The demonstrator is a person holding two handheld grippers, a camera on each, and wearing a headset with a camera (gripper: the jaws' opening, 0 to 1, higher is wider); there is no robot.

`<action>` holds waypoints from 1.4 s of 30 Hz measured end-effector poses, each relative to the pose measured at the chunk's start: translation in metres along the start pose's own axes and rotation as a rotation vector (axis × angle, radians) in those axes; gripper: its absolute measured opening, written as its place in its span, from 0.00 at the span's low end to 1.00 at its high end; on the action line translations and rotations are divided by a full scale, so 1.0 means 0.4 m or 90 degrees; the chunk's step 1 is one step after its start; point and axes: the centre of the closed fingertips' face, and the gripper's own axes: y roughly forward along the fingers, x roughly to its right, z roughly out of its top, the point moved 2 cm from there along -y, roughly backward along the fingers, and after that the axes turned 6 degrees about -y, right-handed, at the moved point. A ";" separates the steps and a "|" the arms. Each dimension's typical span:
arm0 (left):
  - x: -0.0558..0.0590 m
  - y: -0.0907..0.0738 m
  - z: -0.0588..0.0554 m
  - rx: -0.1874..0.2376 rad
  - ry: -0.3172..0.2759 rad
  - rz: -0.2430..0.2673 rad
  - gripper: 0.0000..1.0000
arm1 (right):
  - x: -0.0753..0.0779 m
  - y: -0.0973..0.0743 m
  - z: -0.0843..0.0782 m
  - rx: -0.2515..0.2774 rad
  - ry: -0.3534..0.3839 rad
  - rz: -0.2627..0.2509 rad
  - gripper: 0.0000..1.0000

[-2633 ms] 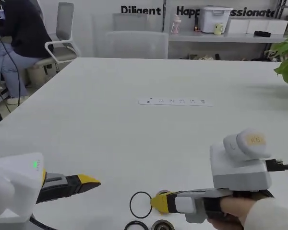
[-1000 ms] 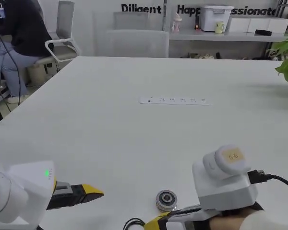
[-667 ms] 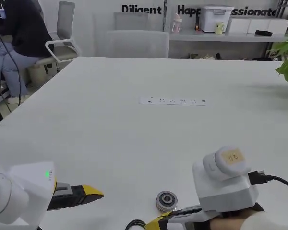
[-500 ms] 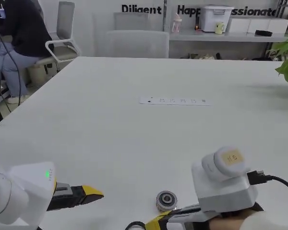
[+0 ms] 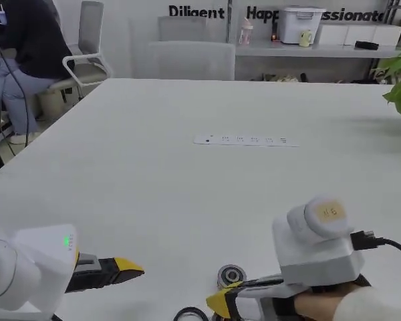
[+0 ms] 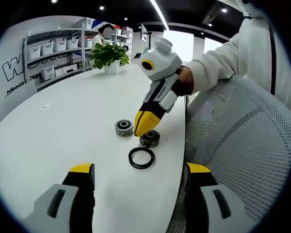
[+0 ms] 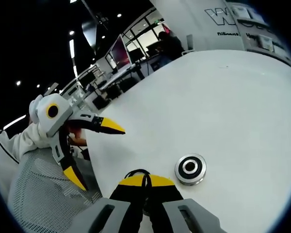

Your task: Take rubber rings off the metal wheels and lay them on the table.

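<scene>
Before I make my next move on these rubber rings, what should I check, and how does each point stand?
1. Left gripper free to help: ok, jaws wide apart, holding nothing.
2. Loose rubber ring laid down: ok, flat on the table.
3. Right gripper on target: ok, its tip is at the near wheel.
4. Right gripper's hold on that wheel's ring: cannot tell; the jaws look shut, but what they pinch is hidden.
5. Far wheel out of the way: ok, it lies flat, apart from both grippers.
</scene>
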 end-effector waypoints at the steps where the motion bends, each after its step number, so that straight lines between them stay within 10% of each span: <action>1: 0.000 0.000 0.000 0.000 0.000 0.000 0.72 | 0.002 -0.002 0.003 0.003 0.001 -0.002 0.00; 16: 0.000 -0.003 0.008 0.008 0.002 0.000 0.73 | 0.009 -0.032 0.052 0.040 -0.021 -0.019 0.01; 28: 0.023 -0.009 0.045 0.032 -0.017 -0.020 0.79 | -0.033 -0.092 0.129 0.116 -0.009 0.027 0.05; 42: 0.062 -0.059 0.104 0.060 -0.024 -0.043 0.88 | -0.025 -0.230 0.156 0.133 -0.072 0.035 0.36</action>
